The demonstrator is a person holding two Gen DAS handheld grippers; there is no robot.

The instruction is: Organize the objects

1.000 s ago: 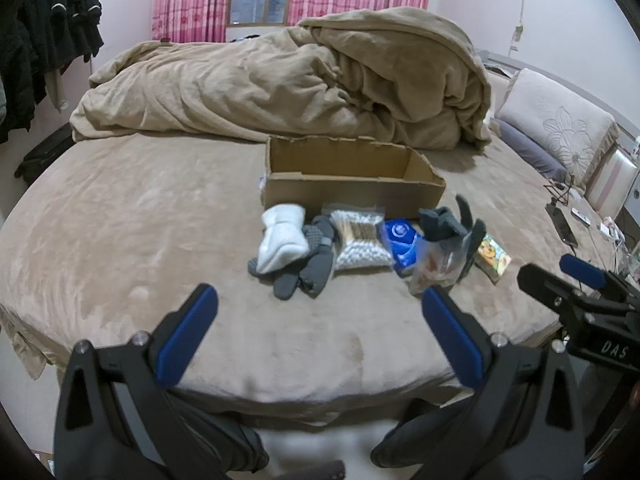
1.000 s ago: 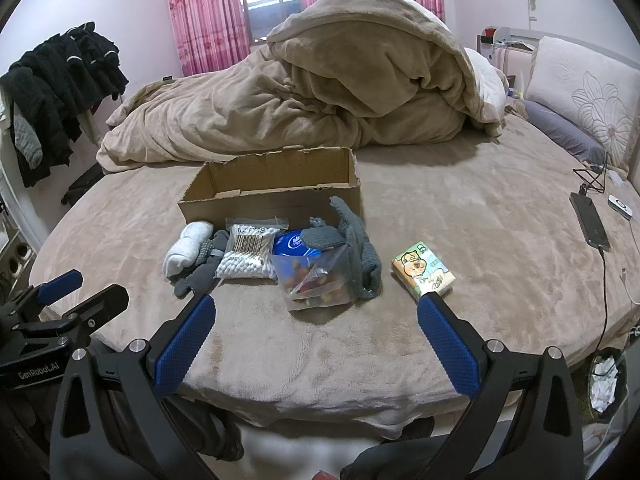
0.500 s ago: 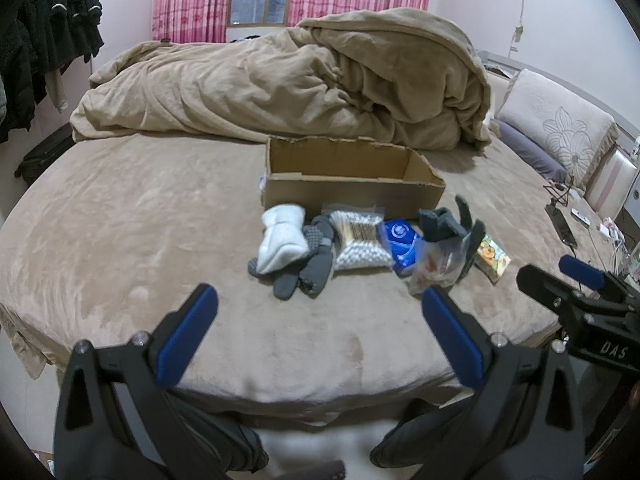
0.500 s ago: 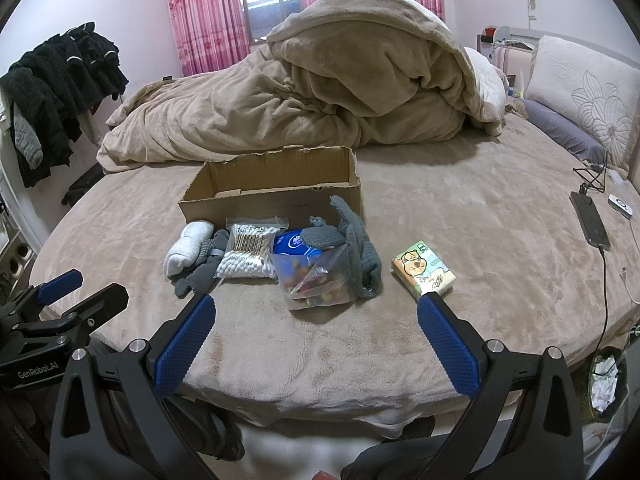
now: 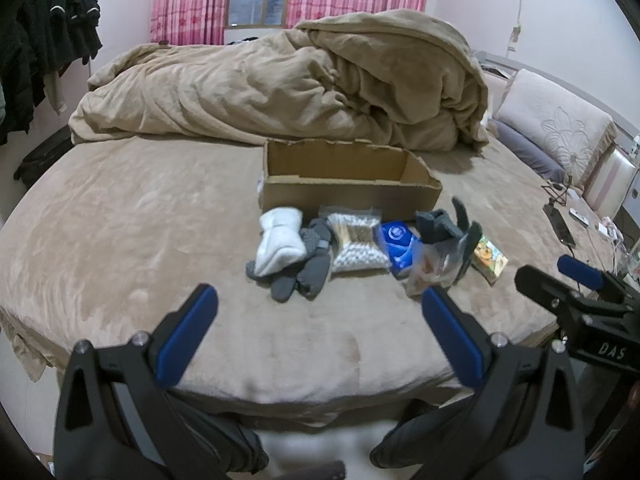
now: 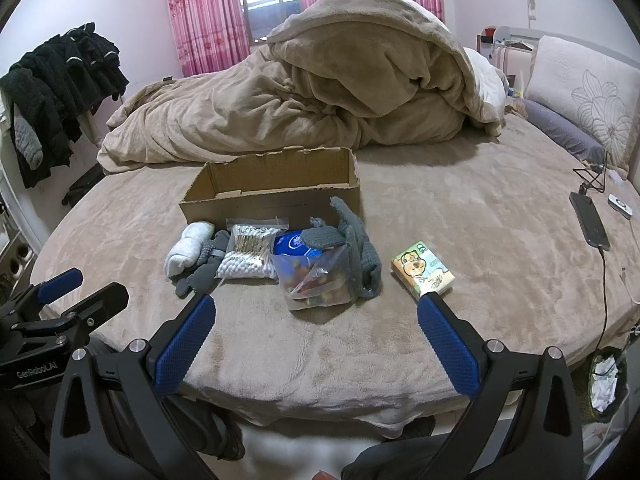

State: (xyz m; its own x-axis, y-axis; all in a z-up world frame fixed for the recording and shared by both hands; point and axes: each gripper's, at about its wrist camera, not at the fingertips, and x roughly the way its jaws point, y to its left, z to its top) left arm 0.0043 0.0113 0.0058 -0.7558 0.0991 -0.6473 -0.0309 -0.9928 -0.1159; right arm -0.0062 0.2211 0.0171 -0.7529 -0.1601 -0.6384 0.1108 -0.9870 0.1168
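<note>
An open cardboard box [image 5: 348, 184] [image 6: 276, 196] stands on the bed. In front of it lie a white sock roll [image 5: 280, 240] [image 6: 188, 246], dark grey gloves [image 5: 312, 268], a bag of cotton swabs [image 5: 356, 244] [image 6: 250, 252], a blue packet [image 5: 398, 242] [image 6: 294, 242], a clear bag of small items [image 6: 316, 282] [image 5: 434, 268], grey knit socks [image 6: 356, 252] and a tissue pack [image 6: 422, 272] [image 5: 490, 258]. My left gripper [image 5: 320, 332] is open and empty at the bed's near edge. My right gripper [image 6: 316, 332] is open and empty, just short of the clear bag.
A heaped tan duvet [image 5: 288, 84] fills the back of the round bed [image 5: 120, 220]. A phone on a cable [image 6: 590, 224] lies at the right edge. Pillows [image 6: 580, 92] are at the right, dark clothes [image 6: 52, 84] hang at the left.
</note>
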